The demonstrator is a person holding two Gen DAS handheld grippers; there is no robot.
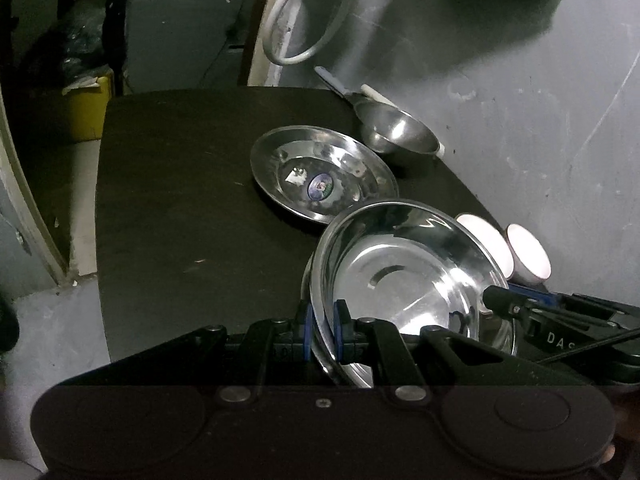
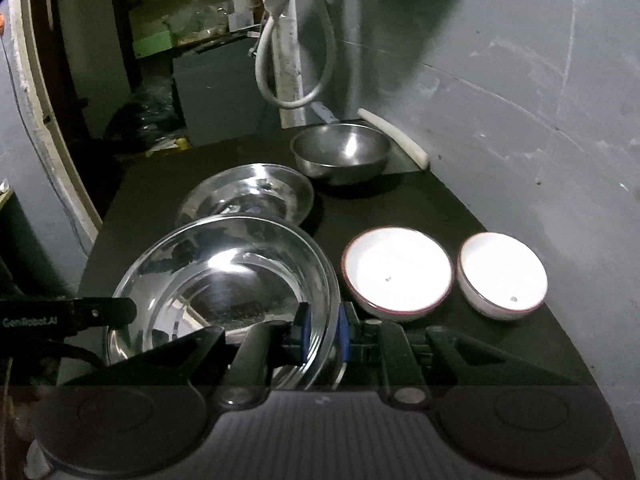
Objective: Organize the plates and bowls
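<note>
While two claws grip one steel plate (image 1: 404, 276), second plate (image 1: 320, 176), steel bowl (image 1: 394, 128), two white bowls (image 2: 398, 270).

Left gripper (image 1: 324, 330) tipped down, blue pads (image 1: 340, 326) pinched tight on near rim of big steel plate (image 1: 404, 276). Right gripper (image 2: 322, 334) tipped down too, clamped on same plate's other side (plate held by both). Each gripper's black fingers show in other's view.
</note>
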